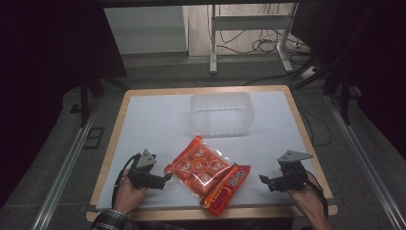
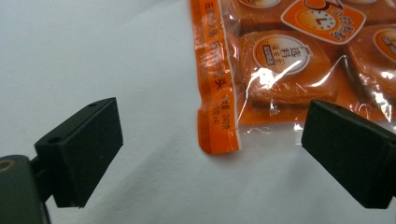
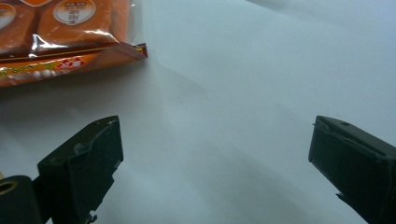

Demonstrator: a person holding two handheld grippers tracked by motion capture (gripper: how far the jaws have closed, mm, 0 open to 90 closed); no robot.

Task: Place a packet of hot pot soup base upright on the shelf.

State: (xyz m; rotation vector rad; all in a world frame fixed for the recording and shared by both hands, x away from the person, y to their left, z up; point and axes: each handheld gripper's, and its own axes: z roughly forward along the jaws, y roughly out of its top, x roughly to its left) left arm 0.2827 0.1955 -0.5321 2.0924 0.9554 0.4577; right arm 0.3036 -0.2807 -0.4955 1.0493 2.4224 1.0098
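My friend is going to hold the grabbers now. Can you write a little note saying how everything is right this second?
Left gripper: open, empty, at the orange snack pack's left edge.
Right gripper: open, empty, over bare table, right of the red packet.
Both packets lie at the front middle, the red one overlapping the orange one.
Clear plastic box sits at the back.
Nothing grasped yet; packing probably remains.

Orange snack pack (image 1: 200, 166) — white sheet (image 1: 153, 124)

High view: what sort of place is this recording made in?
Probably a lab or workshop data-collection station, not a home: a white-topped table on dark flooring, loose cables beyond it, a metal stand, and floor rails alongside.
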